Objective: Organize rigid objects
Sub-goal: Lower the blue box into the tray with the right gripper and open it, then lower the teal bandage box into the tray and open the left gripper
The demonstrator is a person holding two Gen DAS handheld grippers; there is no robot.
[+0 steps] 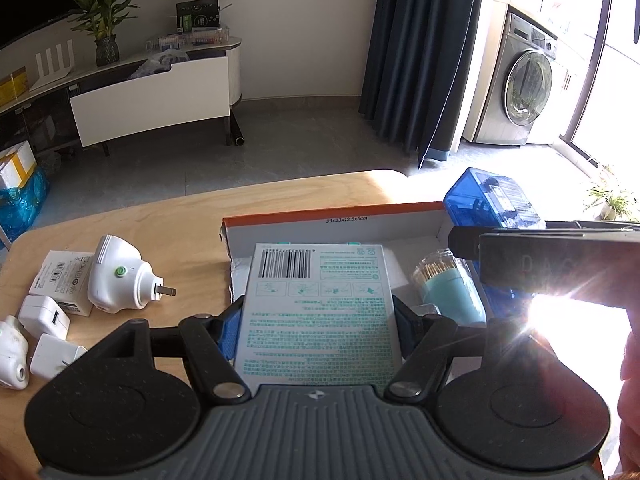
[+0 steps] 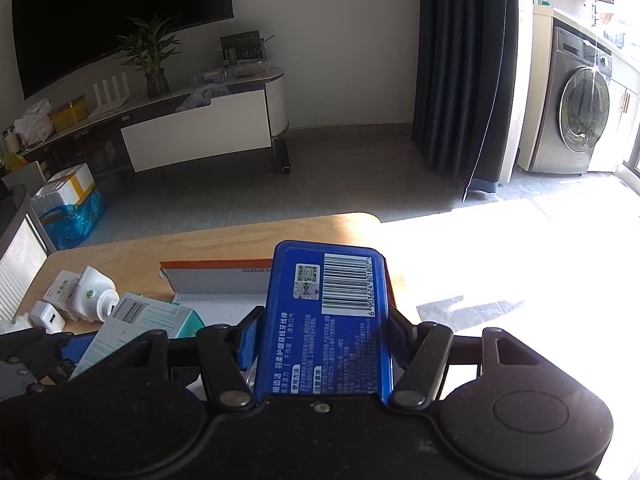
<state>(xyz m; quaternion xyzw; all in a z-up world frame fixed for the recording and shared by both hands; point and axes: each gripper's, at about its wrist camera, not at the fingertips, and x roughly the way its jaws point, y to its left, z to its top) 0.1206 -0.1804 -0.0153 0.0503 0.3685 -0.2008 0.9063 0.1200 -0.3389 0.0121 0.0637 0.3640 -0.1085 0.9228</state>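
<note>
My left gripper (image 1: 318,320) is shut on a white box with green print and a barcode (image 1: 320,304), held over the open orange-edged cardboard box (image 1: 336,214). The white box also shows in the right wrist view (image 2: 136,320). My right gripper (image 2: 324,332) is shut on a blue translucent floss box (image 2: 328,316), held above the cardboard box's right side (image 2: 216,276). The blue box shows in the left wrist view (image 1: 488,200), with the right gripper's body in front of it. A teal toothpick jar (image 1: 448,288) lies inside the cardboard box.
On the wooden table (image 1: 180,216), left of the cardboard box, lie a white plug-in device (image 1: 120,276), a white carton (image 1: 60,280), two white chargers (image 1: 44,316) and another white device (image 1: 12,356). Strong sun glare covers the table's right side (image 2: 480,260).
</note>
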